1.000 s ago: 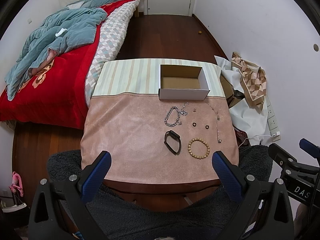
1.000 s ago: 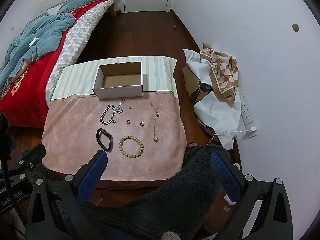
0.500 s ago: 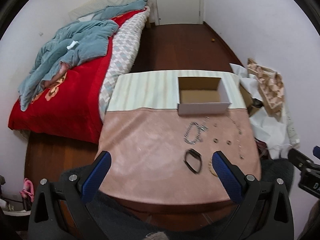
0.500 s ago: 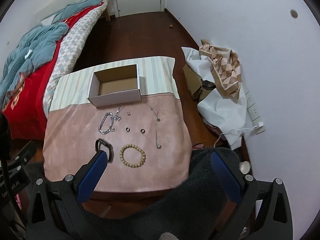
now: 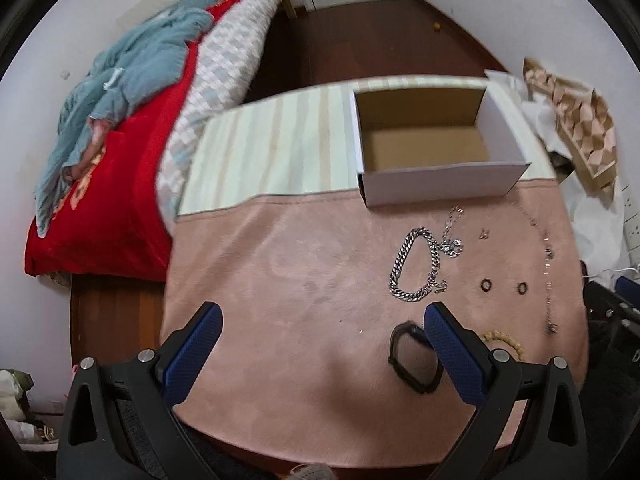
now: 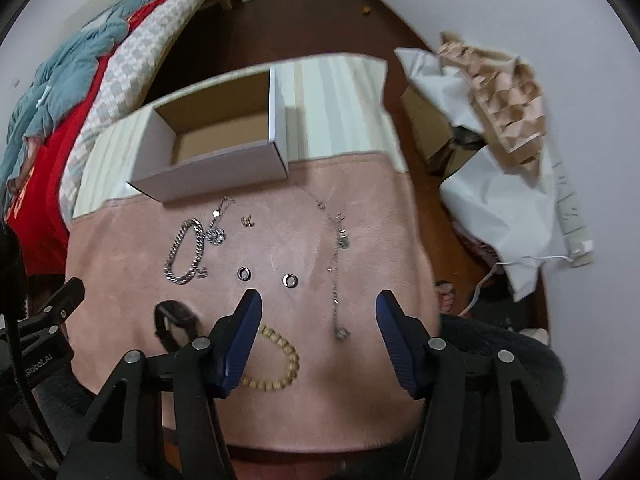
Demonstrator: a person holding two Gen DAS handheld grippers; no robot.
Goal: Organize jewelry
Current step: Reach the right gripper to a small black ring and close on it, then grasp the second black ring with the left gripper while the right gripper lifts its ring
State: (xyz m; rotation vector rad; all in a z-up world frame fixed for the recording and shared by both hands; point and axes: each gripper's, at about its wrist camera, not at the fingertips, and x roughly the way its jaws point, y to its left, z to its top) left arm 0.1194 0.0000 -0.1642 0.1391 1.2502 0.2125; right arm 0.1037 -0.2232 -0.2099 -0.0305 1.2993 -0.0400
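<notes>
Fingers [image 5: 452, 356] of left gripper [image 5: 320, 320] spread wide, blue ribbed pads, gripping nothing, hovering over near edge of tabletop [image 5: 288, 280]. Fingers [image 6: 240, 340] of right gripper [image 6: 318, 304] likewise parted wide and bare, poised above same pink surface.

Just beside left pad of right gripper: wooden bead bracelet [image 6: 280, 364], round tan beads in a loop. Left of beads: black band [image 6: 172, 324], flat oval. Beyond beads, toward white box [image 6: 224, 168]: two small dark rings [image 6: 243, 273] side by side, chunky silver curb chain [image 6: 186, 252] looped, thin silver pendant chain [image 6: 218, 220], tiny earring pair [image 6: 248, 221]. Right of rings: long fine necklace [image 6: 338, 264] stretched in a line.

Box open-topped, cardboard brown inside, resting where pink suede-like cloth meets pale striped cloth. Left of box: bed [image 5: 120, 128] with red cover and rumpled blue-grey blanket. Dark wood floor beyond; white walls.
</notes>
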